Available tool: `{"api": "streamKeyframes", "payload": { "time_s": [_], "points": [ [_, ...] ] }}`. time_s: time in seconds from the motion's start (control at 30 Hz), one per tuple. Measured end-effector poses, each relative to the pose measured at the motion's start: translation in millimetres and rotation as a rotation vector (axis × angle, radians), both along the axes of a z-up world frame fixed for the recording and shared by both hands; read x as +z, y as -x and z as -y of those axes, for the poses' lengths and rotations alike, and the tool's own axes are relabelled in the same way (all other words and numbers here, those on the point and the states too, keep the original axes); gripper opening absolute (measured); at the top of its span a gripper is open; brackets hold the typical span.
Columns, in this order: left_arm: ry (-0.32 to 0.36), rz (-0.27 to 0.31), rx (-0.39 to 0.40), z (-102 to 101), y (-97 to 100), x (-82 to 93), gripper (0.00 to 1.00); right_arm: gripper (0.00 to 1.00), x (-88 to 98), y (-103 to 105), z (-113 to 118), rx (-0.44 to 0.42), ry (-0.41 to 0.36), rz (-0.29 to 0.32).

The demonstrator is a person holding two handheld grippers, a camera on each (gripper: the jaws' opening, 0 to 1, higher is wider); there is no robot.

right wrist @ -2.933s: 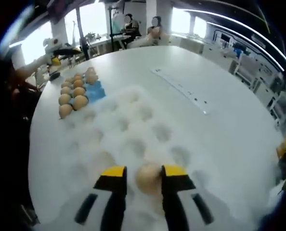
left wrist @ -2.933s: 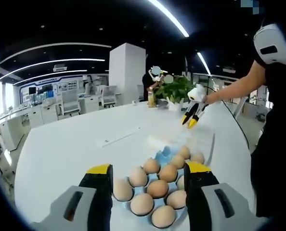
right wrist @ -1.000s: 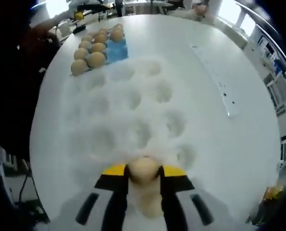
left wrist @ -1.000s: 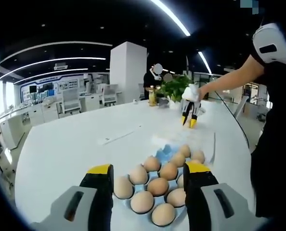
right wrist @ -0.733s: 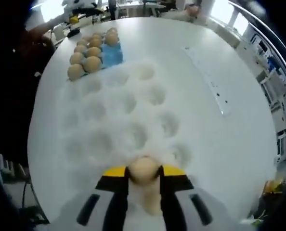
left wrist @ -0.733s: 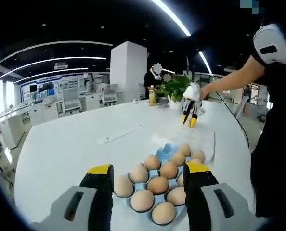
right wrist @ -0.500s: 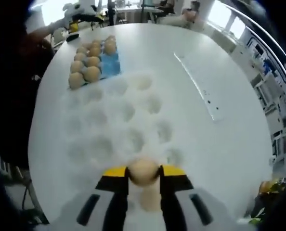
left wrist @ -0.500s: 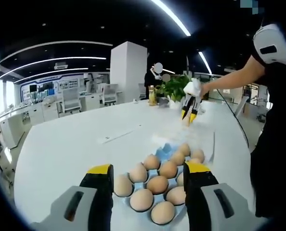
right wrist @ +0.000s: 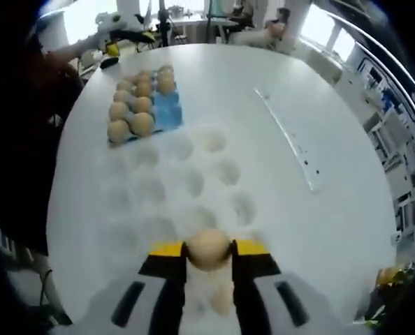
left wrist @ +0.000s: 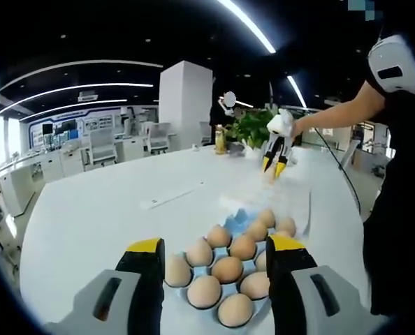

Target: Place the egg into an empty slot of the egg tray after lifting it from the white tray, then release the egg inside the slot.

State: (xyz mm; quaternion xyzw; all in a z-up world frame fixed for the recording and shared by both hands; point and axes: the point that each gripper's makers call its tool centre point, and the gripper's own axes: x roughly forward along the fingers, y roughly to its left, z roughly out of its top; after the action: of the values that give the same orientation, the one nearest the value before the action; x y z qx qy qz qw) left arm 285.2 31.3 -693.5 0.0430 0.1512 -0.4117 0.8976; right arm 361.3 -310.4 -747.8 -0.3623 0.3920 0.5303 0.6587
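Observation:
My right gripper (right wrist: pixel 208 250) is shut on a tan egg (right wrist: pixel 208 251), held above the near end of the white dimpled tray (right wrist: pixel 186 183). A pale egg (right wrist: pixel 214 140) sits in a far slot of that tray, and another pale egg (right wrist: pixel 221 300) lies below, between my fingers. Beyond the white tray is the blue egg tray (right wrist: pixel 168 112), with several brown eggs (right wrist: pixel 141 124) and bare blue slots on its right side. My left gripper (left wrist: pixel 215 246) stands open over the egg tray (left wrist: pixel 238 225), holding nothing. The right gripper (left wrist: pixel 274 166) hangs over the white tray's far end.
A long thin strip (right wrist: pixel 291 143) lies on the white round table (right wrist: pixel 347 209), to the right of the trays. A potted plant (left wrist: pixel 253 128) stands at the table's far side. The person's arm (left wrist: pixel 333 125) reaches in from the right. The left gripper (right wrist: pixel 117 31) shows at top left.
My right gripper has risen with the egg, so the white tray looks smaller and farther below. The left gripper has stayed open over the egg tray.

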Motion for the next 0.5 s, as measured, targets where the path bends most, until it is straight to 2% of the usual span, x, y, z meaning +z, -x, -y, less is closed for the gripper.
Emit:
{"api": "streamKeyframes", "payload": {
  "time_s": [0.5],
  "points": [
    [0.0, 0.008, 0.008, -4.5, -0.8, 3.0, 0.59, 0.25, 2.0, 6.3, -56.4, 0.102, -0.069, -0.009]
  ]
}}
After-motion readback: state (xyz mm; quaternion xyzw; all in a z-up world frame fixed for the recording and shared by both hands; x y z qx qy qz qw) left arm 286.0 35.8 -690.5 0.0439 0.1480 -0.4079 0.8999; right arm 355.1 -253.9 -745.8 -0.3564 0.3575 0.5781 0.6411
